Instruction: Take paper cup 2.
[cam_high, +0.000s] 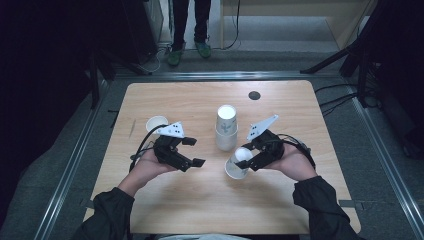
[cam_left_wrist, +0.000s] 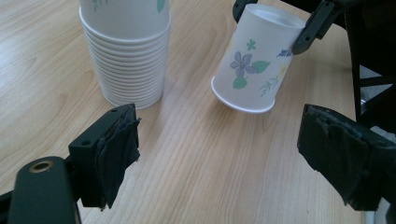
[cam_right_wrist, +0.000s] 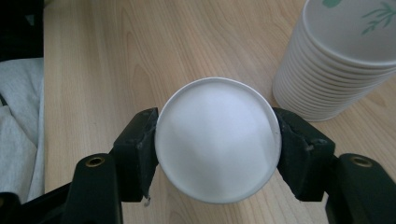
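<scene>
A tall stack of white floral paper cups (cam_high: 226, 128) (cam_left_wrist: 126, 51) (cam_right_wrist: 341, 56) stands mid-table. Just right of and nearer than it, my right gripper (cam_high: 245, 157) (cam_right_wrist: 217, 149) is shut on a single floral paper cup (cam_high: 238, 164) (cam_left_wrist: 252, 60) (cam_right_wrist: 217, 140). This cup is upside down and tilted, base toward the gripper's camera, mouth low over the wood; I cannot tell if its rim touches. My left gripper (cam_high: 196, 151) (cam_left_wrist: 219, 149) is open with nothing between its jaws, left of the stack, pointing at the held cup.
Another single paper cup (cam_high: 156, 123) stands upright behind the left gripper. A dark round hole (cam_high: 254, 95) marks the wooden table (cam_high: 190, 200) at the far right. A person's legs (cam_high: 189, 30) stand beyond the far edge.
</scene>
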